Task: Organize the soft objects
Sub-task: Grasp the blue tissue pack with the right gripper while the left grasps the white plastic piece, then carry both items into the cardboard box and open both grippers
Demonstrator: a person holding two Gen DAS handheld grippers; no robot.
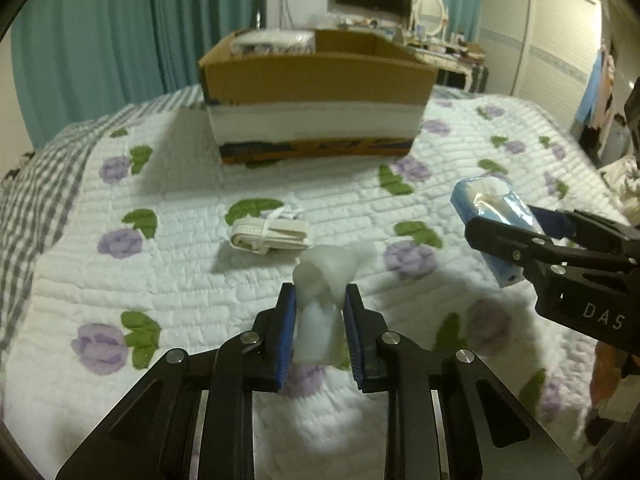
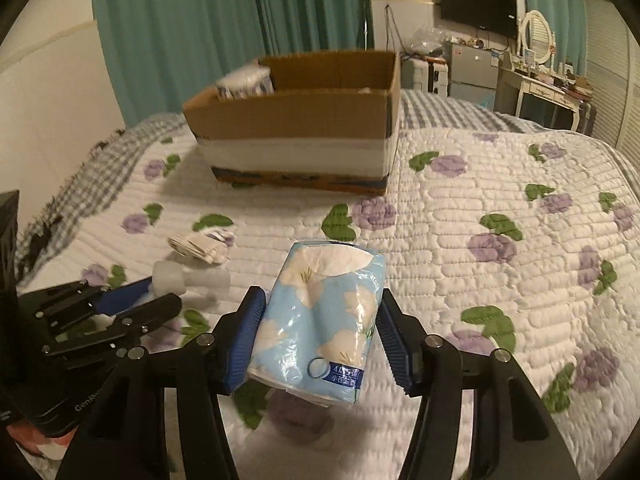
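Observation:
My left gripper (image 1: 320,300) is shut on a soft white translucent bundle (image 1: 322,292), held above the quilt; it also shows in the right wrist view (image 2: 180,278). My right gripper (image 2: 320,300) is shut on a light blue flowered tissue pack (image 2: 320,316), also seen in the left wrist view (image 1: 492,220) at the right. A folded cream strap (image 1: 270,236) lies on the quilt ahead; in the right wrist view it (image 2: 200,244) lies at the left. An open cardboard box (image 1: 316,92) stands further back on the bed, with a white packet (image 2: 244,82) in its left corner.
The bed has a white quilt with purple flowers (image 1: 120,244) and a grey checked blanket (image 1: 32,200) along its left edge. Teal curtains (image 2: 200,40) hang behind. A dressing table with mirror (image 2: 540,76), a wall TV (image 2: 478,6) and a wardrobe (image 1: 540,36) stand at the back right.

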